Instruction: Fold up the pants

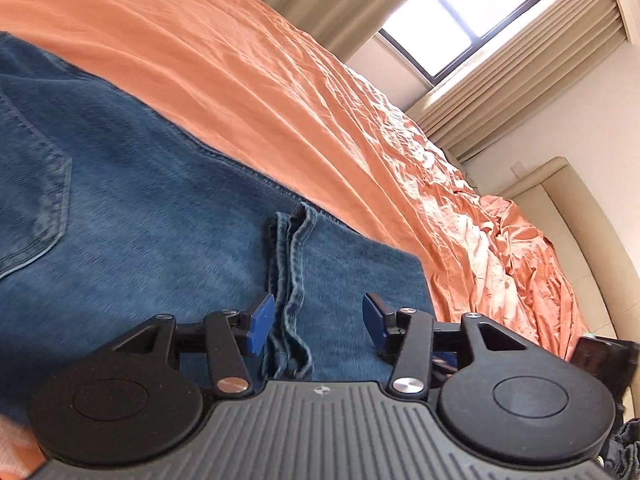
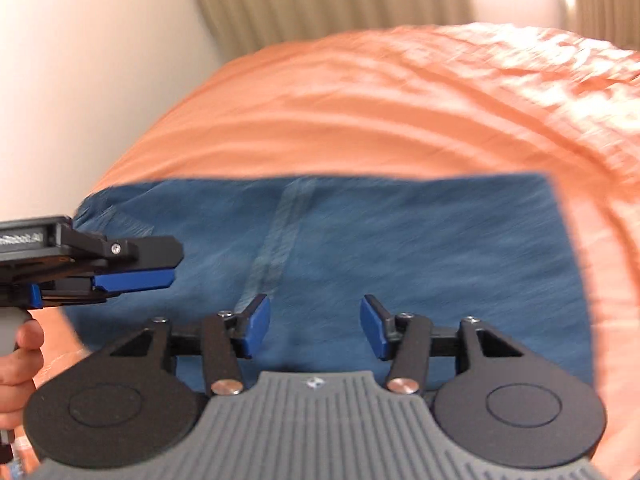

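Blue denim pants (image 1: 140,208) lie folded flat on an orange bedsheet (image 1: 248,80). In the left wrist view a back pocket shows at the left and the leg hems (image 1: 292,264) lie across the top layer, just ahead of my left gripper (image 1: 318,322), which is open and empty above the denim. In the right wrist view the pants (image 2: 400,248) form a blue rectangle with a pale seam down the middle. My right gripper (image 2: 315,326) is open and empty above them. The left gripper (image 2: 136,276) enters that view from the left edge.
The orange sheet (image 2: 400,112) is wrinkled and bunched toward the beige headboard (image 1: 580,216). A window (image 1: 472,12) with beige curtains is behind the bed. A white wall (image 2: 80,60) stands beside the bed. A dark object (image 1: 600,356) sits at the bed's right edge.
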The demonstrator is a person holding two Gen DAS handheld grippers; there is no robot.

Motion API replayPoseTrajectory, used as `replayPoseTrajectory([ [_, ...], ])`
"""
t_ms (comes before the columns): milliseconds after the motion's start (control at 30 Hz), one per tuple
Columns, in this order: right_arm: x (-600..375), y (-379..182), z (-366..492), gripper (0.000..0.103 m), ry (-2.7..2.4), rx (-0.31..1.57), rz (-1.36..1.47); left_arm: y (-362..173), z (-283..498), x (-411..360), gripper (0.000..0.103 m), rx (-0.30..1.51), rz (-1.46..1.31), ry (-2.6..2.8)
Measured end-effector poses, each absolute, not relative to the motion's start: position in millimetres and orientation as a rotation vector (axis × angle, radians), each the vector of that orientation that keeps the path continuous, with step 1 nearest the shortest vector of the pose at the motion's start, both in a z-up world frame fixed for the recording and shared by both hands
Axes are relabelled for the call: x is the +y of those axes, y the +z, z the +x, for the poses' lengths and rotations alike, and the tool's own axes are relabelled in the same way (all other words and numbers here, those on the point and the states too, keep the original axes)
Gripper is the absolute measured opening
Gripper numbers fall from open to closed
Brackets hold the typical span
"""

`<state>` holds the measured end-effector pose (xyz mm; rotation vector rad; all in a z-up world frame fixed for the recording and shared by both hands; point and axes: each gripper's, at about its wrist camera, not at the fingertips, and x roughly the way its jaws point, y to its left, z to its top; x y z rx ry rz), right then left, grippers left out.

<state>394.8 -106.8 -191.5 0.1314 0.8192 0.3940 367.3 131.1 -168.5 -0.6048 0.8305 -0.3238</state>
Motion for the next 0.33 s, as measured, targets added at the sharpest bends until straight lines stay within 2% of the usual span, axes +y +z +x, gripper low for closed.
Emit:
replayPoseTrajectory([
  [133, -156.8, -190.9, 397.0, 0.047, 0.303, 0.773, 0.167, -185.5, 397.6, 116.7, 0.065, 0.822, -0.582, -0.325],
  [333, -225.1, -201.9, 392.1, 0.047, 0.222, 0.776, 0.244, -214.5, 435.2, 110.7, 0.064, 0.842, -0.597, -0.309],
])
